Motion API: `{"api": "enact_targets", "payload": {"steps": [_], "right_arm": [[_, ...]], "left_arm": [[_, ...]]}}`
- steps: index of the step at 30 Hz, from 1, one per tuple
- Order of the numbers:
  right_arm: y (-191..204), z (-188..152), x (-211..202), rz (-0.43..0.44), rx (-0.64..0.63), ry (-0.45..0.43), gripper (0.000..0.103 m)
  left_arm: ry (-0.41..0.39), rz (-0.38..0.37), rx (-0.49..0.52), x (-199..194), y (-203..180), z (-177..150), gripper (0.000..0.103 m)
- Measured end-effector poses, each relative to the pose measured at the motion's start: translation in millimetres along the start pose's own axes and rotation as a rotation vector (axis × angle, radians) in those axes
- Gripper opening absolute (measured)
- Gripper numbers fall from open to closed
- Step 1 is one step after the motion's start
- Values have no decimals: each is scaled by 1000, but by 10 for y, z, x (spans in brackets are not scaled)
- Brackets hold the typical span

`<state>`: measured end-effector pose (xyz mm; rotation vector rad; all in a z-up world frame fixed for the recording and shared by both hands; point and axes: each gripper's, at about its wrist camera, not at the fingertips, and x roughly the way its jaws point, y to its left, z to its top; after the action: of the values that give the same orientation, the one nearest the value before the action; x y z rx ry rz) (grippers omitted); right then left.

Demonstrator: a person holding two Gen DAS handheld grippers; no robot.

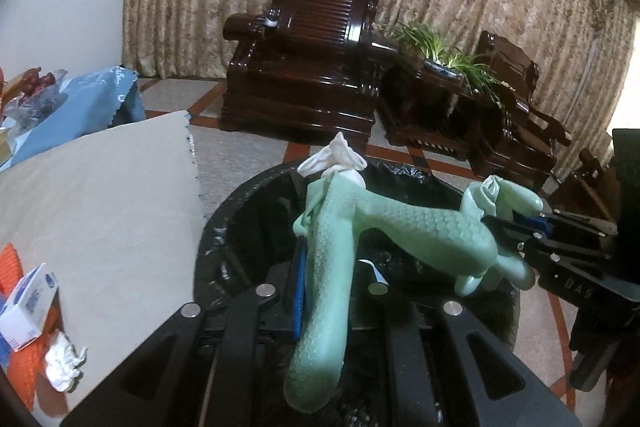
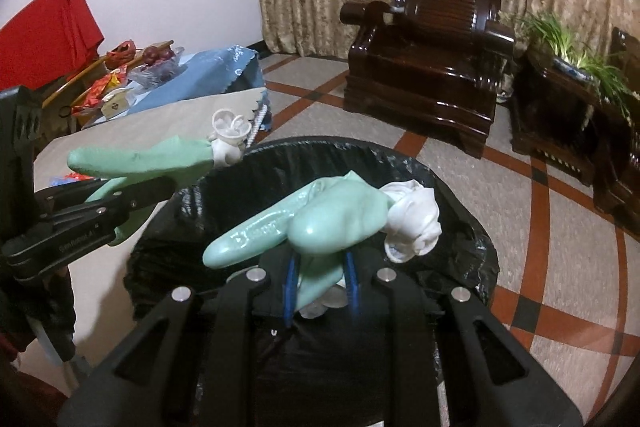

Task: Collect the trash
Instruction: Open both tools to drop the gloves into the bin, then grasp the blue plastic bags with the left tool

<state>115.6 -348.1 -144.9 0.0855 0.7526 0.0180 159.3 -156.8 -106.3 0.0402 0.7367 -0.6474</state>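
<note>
Two green gloves [image 1: 324, 255] [image 2: 340, 219] (both clamped), over bin [image 2: 460, 187]

glove [image 1: 320, 267]: mint green, scale-textured | bin liner [image 2: 460, 187]: black | floor [image 2: 520, 227]: beige, red-brown bands

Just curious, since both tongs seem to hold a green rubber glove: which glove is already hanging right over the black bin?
The glove in the right tongs: this green glove hangs above the bin's opening. The left tongs' glove is off to the bin's table side.

Two gloves [image 2: 340, 219] [image 1: 332, 227] hang above the lined bin [image 2: 476, 227] — table [image 1: 100, 195] left, armchair [image 1: 312, 59] behind.
</note>
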Motion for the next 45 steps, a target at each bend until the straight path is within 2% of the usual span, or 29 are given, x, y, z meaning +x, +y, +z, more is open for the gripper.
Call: {"api": "enact_targets", "payload": {"steps": [3,4,5,6,7,9,10,11,13,15,18,21,26,33,45], "right_arm": [[-50,-22,91,-9,2,36,24],[-70,-42,122,-22,7,49,29],[-74,-54,144,-29,12,59,38],[-95,-82,176,-35,20,77,58],[-108,-115,183,-45,27,79,63],[-102,-173,166,-54,28,73,63],[-106,-193,156,-60,31,71,66],[-116,-206,140,-69,35,64,70],[-109,-226,69,-89,47,31,87],[-85,-228,-9,-91,61,-8,93],[-39,-197,-113,-73,74,-50,96],[90,-136,-166,-55,72,-72,97],[365,-47,-170,-11,40,-86,97],[848,97,-66,63,-16,-91,97],[1693,315,180,165,-124,-85,97]], "left_arm": [[4,-22,-12,48,-14,-7,20],[4,-34,-18,47,-7,-11,33],[10,-37,-19,52,11,-18,51],[7,-30,-17,43,12,-28,60],[1,-26,-14,36,-2,-29,61],[5,-28,-13,4,11,-49,64],[6,-22,-15,-16,22,-60,66],[5,-15,-18,-31,29,-63,69],[0,4,-28,-107,85,-77,74],[-13,38,-30,-209,133,-97,84],[-48,86,-35,-425,216,-136,91],[-79,132,-47,-623,328,-159,94],[-121,203,-89,-958,563,-213,94],[-182,352,-125,-1425,967,-377,94],[-195,530,-230,-1909,1727,-731,94]]}}
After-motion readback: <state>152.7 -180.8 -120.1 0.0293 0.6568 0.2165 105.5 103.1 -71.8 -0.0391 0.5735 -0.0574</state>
